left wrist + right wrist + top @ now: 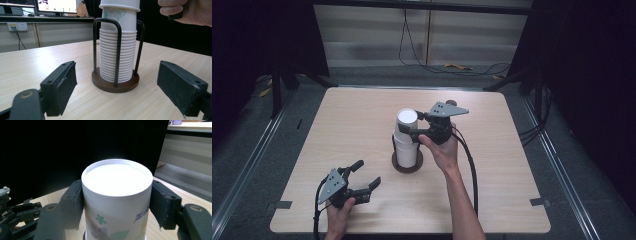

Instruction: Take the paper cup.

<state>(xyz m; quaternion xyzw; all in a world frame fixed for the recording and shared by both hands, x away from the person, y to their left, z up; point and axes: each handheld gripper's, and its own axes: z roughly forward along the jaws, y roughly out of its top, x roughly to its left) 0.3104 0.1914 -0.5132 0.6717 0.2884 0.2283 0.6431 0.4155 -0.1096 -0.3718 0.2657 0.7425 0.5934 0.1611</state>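
Note:
A stack of upturned white paper cups stands in a holder with black wire posts and a round brown base, near the middle of the table. The top cup, printed with flowers and leaves, sits a little raised above the cup below it. My right gripper is shut on this top cup, one pad pressed on each side of it. A hand holds that gripper from the right of the stack. My left gripper rests open near the table's front left corner, facing the holder with nothing between its jaws.
The light wooden table has bare room on all sides of the holder. Cables lie on the floor behind the table. Monitors and a wall socket stand beyond the far edge in the left gripper view.

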